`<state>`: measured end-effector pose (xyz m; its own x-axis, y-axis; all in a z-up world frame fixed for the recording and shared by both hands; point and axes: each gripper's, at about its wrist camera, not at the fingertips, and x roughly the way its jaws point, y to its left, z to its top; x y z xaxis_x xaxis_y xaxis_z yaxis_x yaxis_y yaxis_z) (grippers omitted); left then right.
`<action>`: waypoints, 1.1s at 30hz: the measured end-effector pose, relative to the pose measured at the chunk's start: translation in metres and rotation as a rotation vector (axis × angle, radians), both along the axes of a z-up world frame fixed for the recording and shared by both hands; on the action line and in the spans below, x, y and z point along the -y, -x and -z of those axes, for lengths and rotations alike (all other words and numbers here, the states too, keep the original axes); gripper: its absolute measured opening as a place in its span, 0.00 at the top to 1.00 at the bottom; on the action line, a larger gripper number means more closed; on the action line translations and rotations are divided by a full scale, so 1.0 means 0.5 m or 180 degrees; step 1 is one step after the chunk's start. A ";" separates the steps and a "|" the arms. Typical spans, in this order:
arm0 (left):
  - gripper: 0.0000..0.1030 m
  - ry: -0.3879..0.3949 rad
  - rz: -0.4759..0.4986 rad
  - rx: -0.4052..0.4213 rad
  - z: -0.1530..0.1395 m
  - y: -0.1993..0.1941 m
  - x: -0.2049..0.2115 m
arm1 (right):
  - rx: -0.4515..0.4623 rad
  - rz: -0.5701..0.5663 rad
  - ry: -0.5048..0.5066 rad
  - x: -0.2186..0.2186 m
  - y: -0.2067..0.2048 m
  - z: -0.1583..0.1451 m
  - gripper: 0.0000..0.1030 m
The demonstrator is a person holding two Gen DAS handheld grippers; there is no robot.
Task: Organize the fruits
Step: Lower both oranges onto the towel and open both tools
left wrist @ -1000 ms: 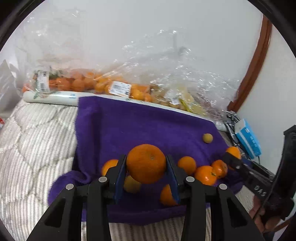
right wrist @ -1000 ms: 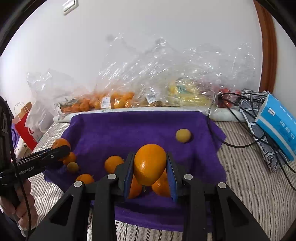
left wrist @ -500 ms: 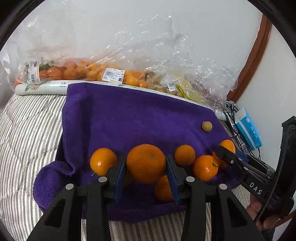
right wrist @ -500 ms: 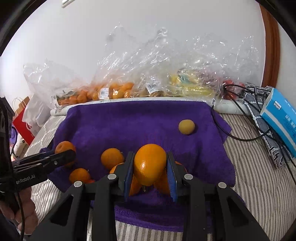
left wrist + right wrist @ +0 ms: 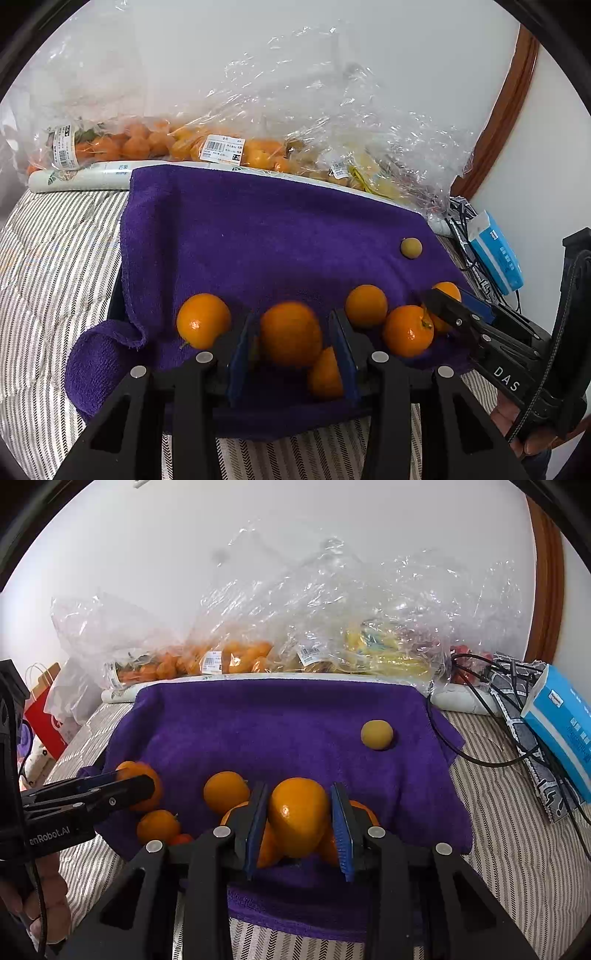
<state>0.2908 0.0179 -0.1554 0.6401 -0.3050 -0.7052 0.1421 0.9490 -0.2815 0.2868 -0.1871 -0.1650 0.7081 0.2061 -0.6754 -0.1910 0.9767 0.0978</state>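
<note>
The left gripper [image 5: 291, 345] has a round orange [image 5: 290, 333] between its blue pads. In the left wrist view the gap between pads and fruit looks wider than half a second ago and the orange is blurred, so the jaws seem to have opened slightly; whether the pads are touching the fruit now cannot be told. The right gripper [image 5: 300, 825] is closed on an elongated orange [image 5: 298, 816], both pads pressed against its sides, as in the earlier frames.

Both held fruits sit over the near edge of the purple towel [image 5: 258, 236]. More loose oranges lie along that edge: one [image 5: 203, 320] to the left of the left gripper, one [image 5: 366, 305] to its right, another [image 5: 407, 331] further right beside the right gripper's fingers, and one [image 5: 325, 373] partly hidden under the left gripper's right finger. A small yellowish fruit [image 5: 376, 734] lies alone toward the towel's far right part, well apart from the rest.

The left wrist view now frames more of the towel and less of the striped bedding [image 5: 48, 266] than a second ago.

Behind the towel's far edge, clear plastic bags [image 5: 314, 620] lean against the wall; the left ones hold small oranges [image 5: 147, 142], those further right hold yellow produce [image 5: 388, 650]. To the right of the towel are black cables [image 5: 476, 698] and a blue box [image 5: 565, 727].
</note>
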 end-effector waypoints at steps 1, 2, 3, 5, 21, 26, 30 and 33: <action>0.61 0.0003 -0.0002 0.0001 -0.001 0.000 -0.001 | 0.0002 -0.0002 0.0007 0.000 0.000 0.000 0.68; 0.60 0.0003 -0.0011 0.0010 -0.002 0.001 -0.002 | 0.0002 -0.0004 0.0010 0.000 0.000 0.000 0.68; 0.59 0.0007 -0.0015 0.0024 -0.004 0.001 -0.003 | 0.0002 -0.0006 0.0007 0.001 0.001 0.000 0.68; 0.57 0.0018 -0.0019 0.0049 -0.007 0.003 -0.005 | -0.0001 -0.0004 -0.0007 0.003 0.001 0.000 0.68; 0.52 -0.0025 -0.0028 0.0122 -0.017 0.010 -0.005 | -0.0017 0.0052 -0.0043 0.011 -0.003 0.000 0.53; 0.52 -0.0041 -0.0033 0.0144 -0.022 0.013 -0.005 | -0.0006 0.0069 -0.0074 0.015 -0.002 -0.004 0.43; 0.52 -0.0080 -0.0049 0.0192 -0.033 0.020 -0.004 | 0.0050 0.0072 -0.0062 0.015 0.006 -0.014 0.42; 0.48 -0.0108 -0.0047 0.0228 -0.047 0.030 -0.001 | 0.0094 0.0092 -0.0058 0.017 0.013 -0.027 0.42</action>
<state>0.2757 0.0185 -0.1319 0.6936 -0.2719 -0.6671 0.1467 0.9599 -0.2387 0.2804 -0.1954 -0.1516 0.7336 0.1974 -0.6503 -0.1659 0.9800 0.1104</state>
